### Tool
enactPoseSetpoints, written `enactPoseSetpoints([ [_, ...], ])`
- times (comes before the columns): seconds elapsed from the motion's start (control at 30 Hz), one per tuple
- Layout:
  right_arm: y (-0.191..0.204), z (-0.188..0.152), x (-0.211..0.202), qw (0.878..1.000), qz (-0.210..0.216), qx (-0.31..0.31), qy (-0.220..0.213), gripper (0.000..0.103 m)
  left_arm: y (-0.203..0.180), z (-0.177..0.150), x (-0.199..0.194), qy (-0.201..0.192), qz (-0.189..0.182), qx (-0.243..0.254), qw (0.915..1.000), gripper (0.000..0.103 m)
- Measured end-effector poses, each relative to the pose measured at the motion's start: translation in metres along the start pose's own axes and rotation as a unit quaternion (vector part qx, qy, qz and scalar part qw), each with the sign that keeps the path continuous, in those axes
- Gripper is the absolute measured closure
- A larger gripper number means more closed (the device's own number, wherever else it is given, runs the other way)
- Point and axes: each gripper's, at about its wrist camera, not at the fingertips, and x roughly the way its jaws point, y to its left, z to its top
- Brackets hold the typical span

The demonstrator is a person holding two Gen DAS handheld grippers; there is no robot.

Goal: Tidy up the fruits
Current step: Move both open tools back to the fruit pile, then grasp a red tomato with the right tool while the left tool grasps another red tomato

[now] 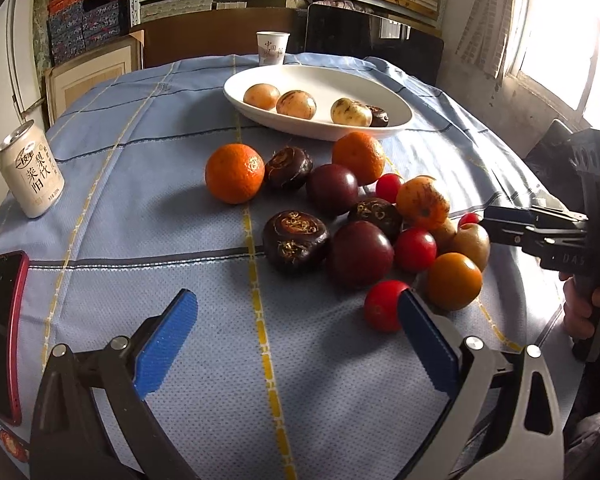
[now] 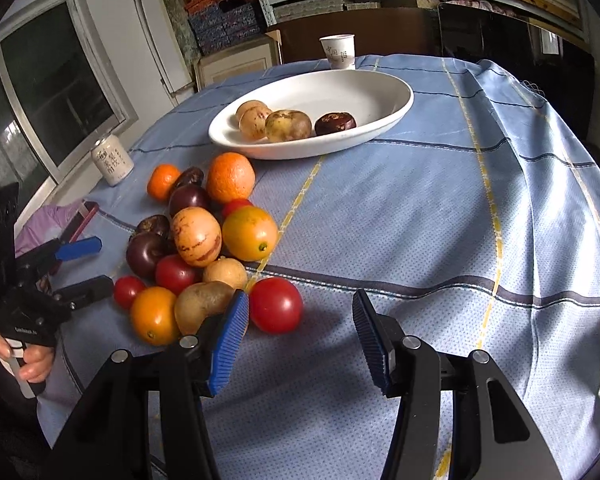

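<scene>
Four fruits are already sitting in the white oval dish: three pale speckled ones and one dark water chestnut. Roughly a dozen more are lying heaped on the blue-clothed desk, just short of the dish.

- Right tool: jaws standing spread, pinching nothing; a red tomato is lying just ahead of the gap, against the left pad.
- Left tool: jaws standing wide, empty; a small red tomato is resting by its right pad.
- Hazards: the fruits are touching one another, so lifting or nudging one is likely sending its neighbours rolling, perhaps off the desk edge; soft tomatoes are risking bruising under a hard pinch; both tools are working the same heap and could collide.
- Bystanders: drink can, phone, paper cup.
</scene>
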Motion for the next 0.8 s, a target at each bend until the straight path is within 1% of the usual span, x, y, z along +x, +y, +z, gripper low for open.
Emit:
enactPoseSetpoints([
  [0.17,0.009,0.002,0.004,1.0,-0.007,-0.022,0.01,0.048,-0.001,-0.001,0.0,0.0,-0.002,0.002,1.0,0.005],
  [0.23,0.012,0.003,0.006,1.0,-0.007,-0.026,0.011,0.051,0.0,-0.001,0.001,0.001,-0.002,0.0,1.0,0.005],
  [0.3,0.014,0.005,0.009,1.0,-0.001,-0.028,0.014,0.058,0.0,0.0,0.001,0.002,-0.002,-0.002,1.0,0.005],
  [0.4,0.021,0.006,0.014,0.999,0.006,-0.037,0.021,0.067,0.0,-0.001,0.001,0.002,-0.003,-0.003,1.0,0.005],
  [0.53,0.022,0.007,0.016,0.999,0.01,-0.034,0.023,0.068,0.001,-0.001,0.001,0.002,-0.003,-0.003,1.0,0.005],
  [0.57,0.02,0.007,0.017,0.999,0.015,-0.029,0.024,0.072,0.001,-0.001,0.001,0.002,-0.002,-0.003,1.0,0.005],
  [0.6,0.019,0.006,0.018,0.999,0.02,-0.026,0.026,0.073,0.001,-0.001,0.001,0.001,-0.002,-0.002,1.0,0.005],
  [0.7,0.01,0.005,0.017,0.999,0.049,-0.004,0.023,0.074,-0.001,-0.001,0.0,-0.002,-0.003,0.002,1.0,0.005],
  [0.8,-0.003,0.005,0.013,0.996,0.08,0.032,0.009,0.074,-0.006,-0.001,-0.002,-0.007,-0.011,0.015,0.9998,0.005],
])
